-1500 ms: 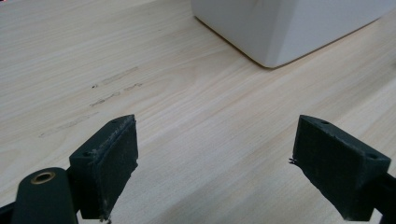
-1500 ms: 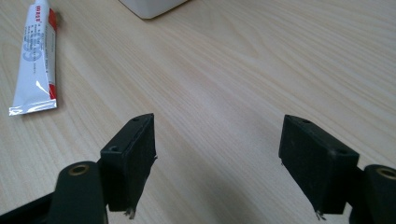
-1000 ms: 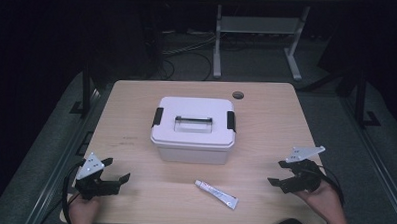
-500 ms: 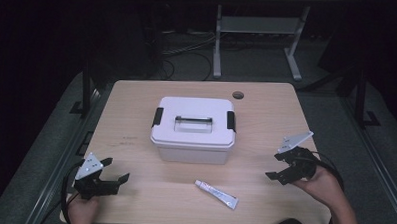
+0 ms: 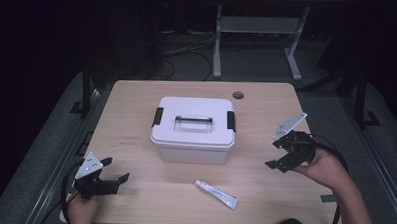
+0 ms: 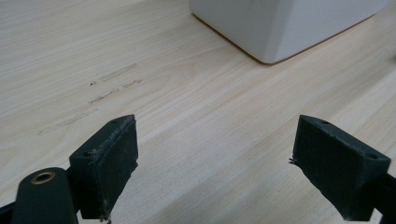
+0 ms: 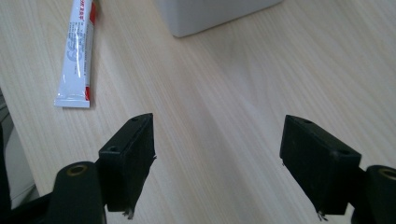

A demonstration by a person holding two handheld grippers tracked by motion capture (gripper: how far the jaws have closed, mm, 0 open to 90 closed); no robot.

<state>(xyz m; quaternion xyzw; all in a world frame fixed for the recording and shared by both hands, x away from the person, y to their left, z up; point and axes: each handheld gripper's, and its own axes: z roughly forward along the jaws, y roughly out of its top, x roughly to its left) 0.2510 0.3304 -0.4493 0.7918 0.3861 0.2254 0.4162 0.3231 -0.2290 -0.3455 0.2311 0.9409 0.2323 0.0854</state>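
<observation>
Currently both the left gripper (image 5: 115,178) and right gripper (image 5: 277,153) gape wide, empty, flanking the lidded white storage box (image 5: 193,128), while the white tube (image 5: 216,194) lies front-centre on the table (image 5: 137,97), cap pointing toward the box's left.

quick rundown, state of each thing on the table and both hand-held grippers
white storage box: lid on, both black side latches down, handle lying flat
tube: lying flat on the table in front of the box, untouched
left hand-held gripper: open, empty, low over the table
right hand-held gripper: open, empty, right of the box
</observation>
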